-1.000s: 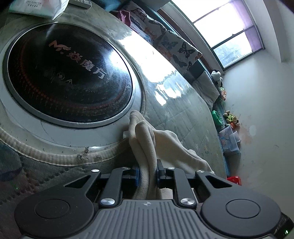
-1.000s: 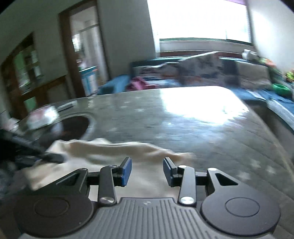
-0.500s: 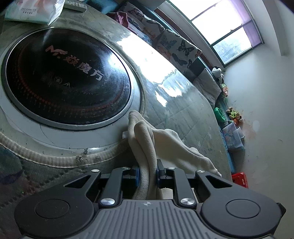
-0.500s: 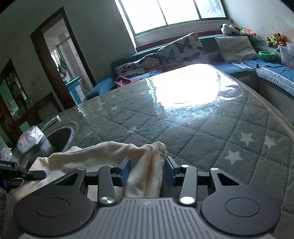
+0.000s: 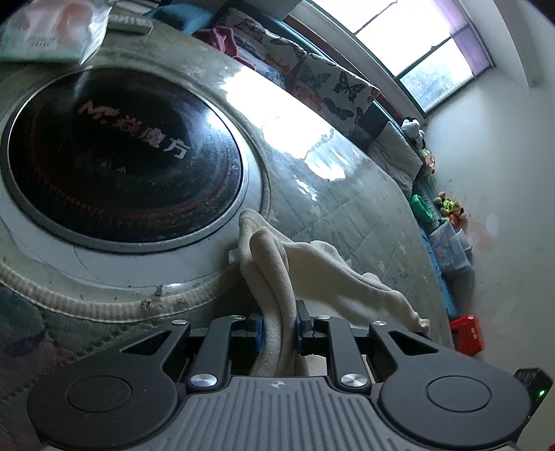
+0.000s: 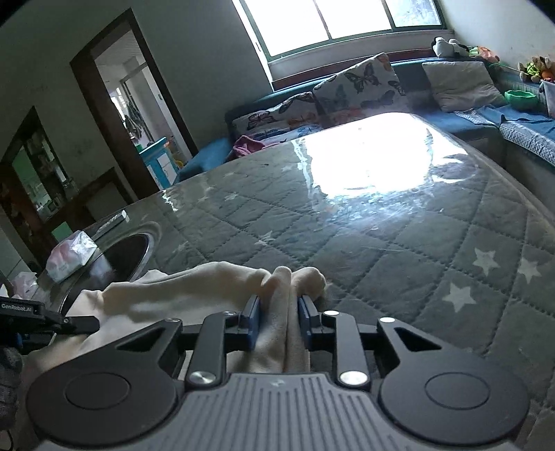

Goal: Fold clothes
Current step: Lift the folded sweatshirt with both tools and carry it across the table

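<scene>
A cream garment [image 5: 312, 270] lies bunched on the quilted grey table cover [image 6: 399, 225], beside a round black cooktop [image 5: 118, 152]. My left gripper [image 5: 277, 312] is shut on a thick fold at one end of it, and the fabric runs away to the right. In the right wrist view the garment [image 6: 194, 288] stretches left toward the left gripper [image 6: 79, 324]. My right gripper [image 6: 279, 305] has a gathered fold of the other end between its blue pads [image 6: 251, 322]. Its jaws are closing and pinch the fabric.
A tissue pack [image 5: 48, 31] and a remote [image 5: 128, 22] lie behind the cooktop. A sofa with butterfly cushions [image 6: 357, 83] runs along the far side under the window. Sun glare covers the middle of the table cover [image 6: 367, 156]. A doorway [image 6: 138, 114] opens at the left.
The right gripper came down over the garment's end and its jaws closed from wide apart onto a gathered fold. The left gripper kept its grip and rolled slightly.
</scene>
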Motion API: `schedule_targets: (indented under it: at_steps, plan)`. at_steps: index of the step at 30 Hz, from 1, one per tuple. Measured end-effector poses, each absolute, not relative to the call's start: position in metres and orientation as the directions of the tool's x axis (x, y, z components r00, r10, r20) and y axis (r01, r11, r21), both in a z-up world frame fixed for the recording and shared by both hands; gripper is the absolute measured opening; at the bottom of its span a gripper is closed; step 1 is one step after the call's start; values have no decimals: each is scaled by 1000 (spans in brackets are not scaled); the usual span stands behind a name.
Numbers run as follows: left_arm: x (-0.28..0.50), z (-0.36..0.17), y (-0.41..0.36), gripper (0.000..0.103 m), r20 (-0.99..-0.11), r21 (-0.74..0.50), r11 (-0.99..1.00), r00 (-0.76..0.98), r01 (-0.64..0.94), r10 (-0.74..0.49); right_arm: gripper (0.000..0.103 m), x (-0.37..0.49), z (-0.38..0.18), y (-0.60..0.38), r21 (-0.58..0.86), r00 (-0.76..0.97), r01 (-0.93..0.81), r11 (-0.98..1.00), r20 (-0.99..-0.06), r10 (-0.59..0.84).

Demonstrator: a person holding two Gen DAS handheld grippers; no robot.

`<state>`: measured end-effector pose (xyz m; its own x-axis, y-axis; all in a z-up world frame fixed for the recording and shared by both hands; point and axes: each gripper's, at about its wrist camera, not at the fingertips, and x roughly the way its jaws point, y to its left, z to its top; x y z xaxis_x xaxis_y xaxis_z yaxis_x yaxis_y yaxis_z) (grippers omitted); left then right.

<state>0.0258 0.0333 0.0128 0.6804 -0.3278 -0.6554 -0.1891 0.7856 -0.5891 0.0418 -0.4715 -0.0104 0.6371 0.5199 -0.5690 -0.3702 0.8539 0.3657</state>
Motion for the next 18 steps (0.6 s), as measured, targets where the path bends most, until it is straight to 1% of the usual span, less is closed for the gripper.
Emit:
schedule_targets:
  at_steps: [2, 5, 12, 18]
  plan:
    - [25, 15, 29, 18, -662, -562, 807, 684, -182, -307, 12, 40, -9, -471, 363, 642, -370, 855, -565, 518]
    - [23, 18, 22, 18, -670, -519, 838, 689, -169, -276, 11, 33, -3, -470, 358, 661, -374, 855, -544, 517]
    - [17, 36, 8, 16, -644, -448, 888, 726, -105, -240, 10, 19, 16, -471, 357, 701, -379, 854, -491, 517]
    - [15, 48, -5, 15, -619, -424, 904, 746, -52, -248, 10, 10, 27, -472, 342, 722, -383, 858, -468, 509]
